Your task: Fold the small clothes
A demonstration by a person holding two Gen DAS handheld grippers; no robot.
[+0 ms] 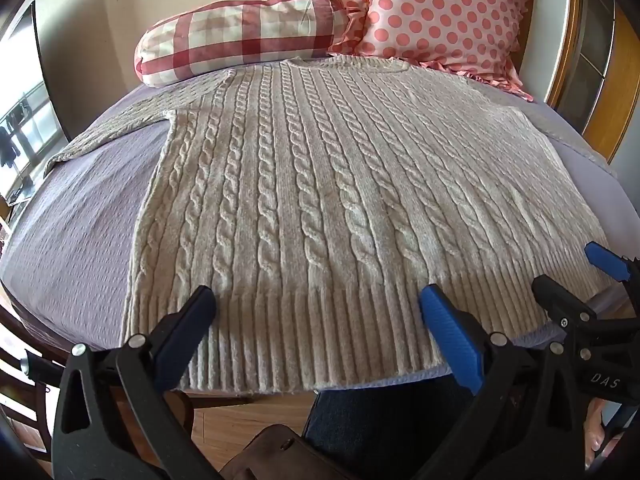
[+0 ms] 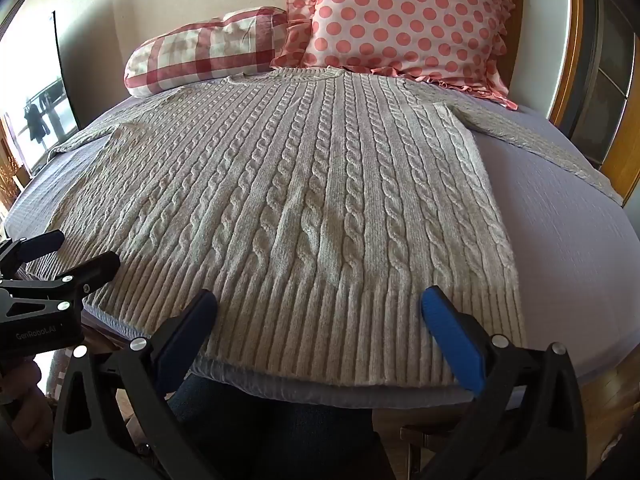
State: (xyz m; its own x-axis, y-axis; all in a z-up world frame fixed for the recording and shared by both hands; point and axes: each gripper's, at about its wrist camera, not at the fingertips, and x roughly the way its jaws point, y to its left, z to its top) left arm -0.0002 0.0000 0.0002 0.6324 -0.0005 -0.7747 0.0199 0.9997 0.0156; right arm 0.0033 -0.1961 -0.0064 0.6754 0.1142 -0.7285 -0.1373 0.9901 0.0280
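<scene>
A cream cable-knit sweater (image 1: 320, 184) lies flat on the lavender bed cover, hem toward me, both sleeves spread sideways; it also shows in the right wrist view (image 2: 304, 200). My left gripper (image 1: 318, 300) is open, its jaws wide apart just above the ribbed hem near the left side. My right gripper (image 2: 320, 304) is open over the hem near the right side. The right gripper also shows at the right edge of the left wrist view (image 1: 576, 268). The left gripper shows at the left edge of the right wrist view (image 2: 76, 252). Neither holds anything.
A red checked bolster pillow (image 1: 240, 36) and a pink polka-dot pillow (image 1: 444, 16) lie at the head of the bed behind the sweater's collar. A wooden bed frame (image 1: 568, 40) runs along the right. Bare lavender cover (image 2: 560, 240) lies right of the sweater.
</scene>
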